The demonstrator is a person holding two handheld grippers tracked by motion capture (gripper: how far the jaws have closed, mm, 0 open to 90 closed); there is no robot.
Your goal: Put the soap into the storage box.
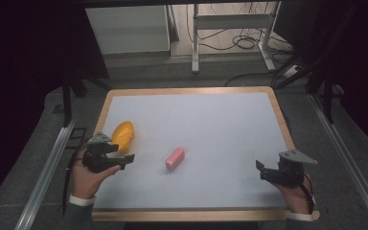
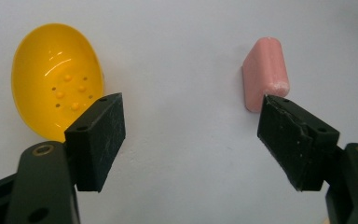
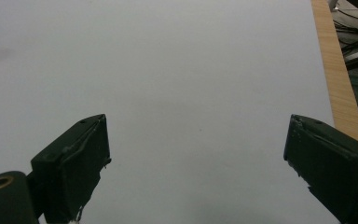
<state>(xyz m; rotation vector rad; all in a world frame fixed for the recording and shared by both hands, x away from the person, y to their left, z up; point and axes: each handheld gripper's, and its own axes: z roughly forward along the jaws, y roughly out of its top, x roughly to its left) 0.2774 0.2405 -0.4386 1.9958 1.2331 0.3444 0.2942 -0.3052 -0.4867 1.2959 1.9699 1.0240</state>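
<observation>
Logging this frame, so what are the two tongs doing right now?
Left tongs: open, holding nothing.
Right tongs: open, holding nothing.

yellow bowl [image 1: 122, 133] & pink block [image 1: 175, 158] block left side, rest of table [image 1: 230, 124] free

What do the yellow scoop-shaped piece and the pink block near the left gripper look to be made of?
Yellow scoop-shaped piece: probably hard plastic, glossy, with bright highlights, small moulded bumps and holes inside. Pink block: matte, with rounded edges and a faintly chalky end; possibly soap, foam or rubber, the look leaves it open.
</observation>
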